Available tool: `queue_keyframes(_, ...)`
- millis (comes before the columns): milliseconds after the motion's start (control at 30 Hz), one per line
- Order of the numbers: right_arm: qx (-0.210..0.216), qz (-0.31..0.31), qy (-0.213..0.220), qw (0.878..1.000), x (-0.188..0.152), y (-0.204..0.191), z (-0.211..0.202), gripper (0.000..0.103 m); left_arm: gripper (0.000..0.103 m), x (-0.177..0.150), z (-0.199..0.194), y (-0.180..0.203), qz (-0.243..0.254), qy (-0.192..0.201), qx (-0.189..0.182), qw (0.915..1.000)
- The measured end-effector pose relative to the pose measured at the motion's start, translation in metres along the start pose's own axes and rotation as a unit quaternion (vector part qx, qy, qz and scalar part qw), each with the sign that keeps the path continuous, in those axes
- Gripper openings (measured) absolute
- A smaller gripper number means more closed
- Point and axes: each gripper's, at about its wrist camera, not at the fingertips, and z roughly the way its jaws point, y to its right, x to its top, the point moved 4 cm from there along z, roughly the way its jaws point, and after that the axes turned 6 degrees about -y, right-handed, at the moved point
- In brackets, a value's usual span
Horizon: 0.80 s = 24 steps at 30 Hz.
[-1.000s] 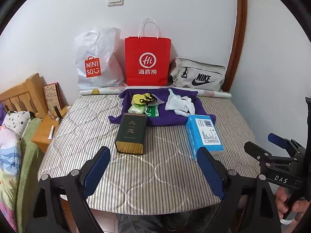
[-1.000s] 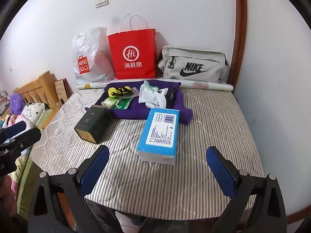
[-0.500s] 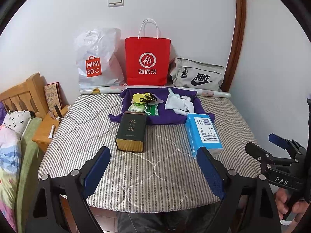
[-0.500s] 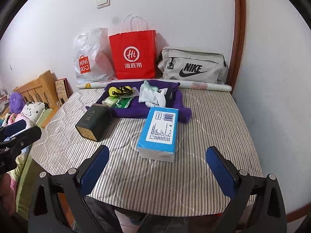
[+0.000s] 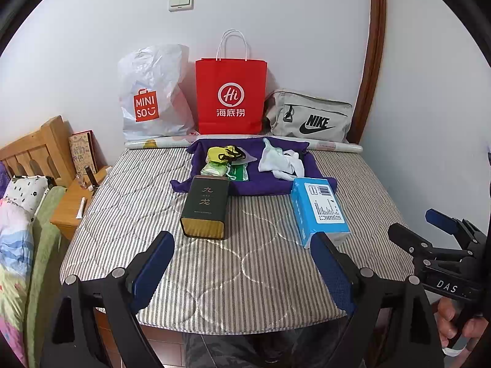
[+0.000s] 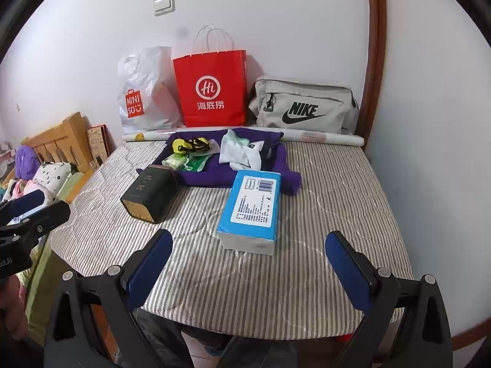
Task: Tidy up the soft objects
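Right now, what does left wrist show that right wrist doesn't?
Only the left wrist view: the right gripper at the frame's right edge, with the hand holding it.
Only the right wrist view: the left gripper at the left edge and a purple plush toy by the headboard.
Both: blue tissue pack, dark tin, purple cloth with white socks, red bag, both grippers open and empty.
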Motion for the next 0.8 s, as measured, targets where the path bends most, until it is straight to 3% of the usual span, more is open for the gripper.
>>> queue_keyframes(800, 0.009, -0.004, 0.002, 1.0, 0.0017, -0.0047, -0.0059, 0.099, 0.09, -0.0015, -0.0048, 0.0003, -0.002, 0.002, -0.004, 1.0)
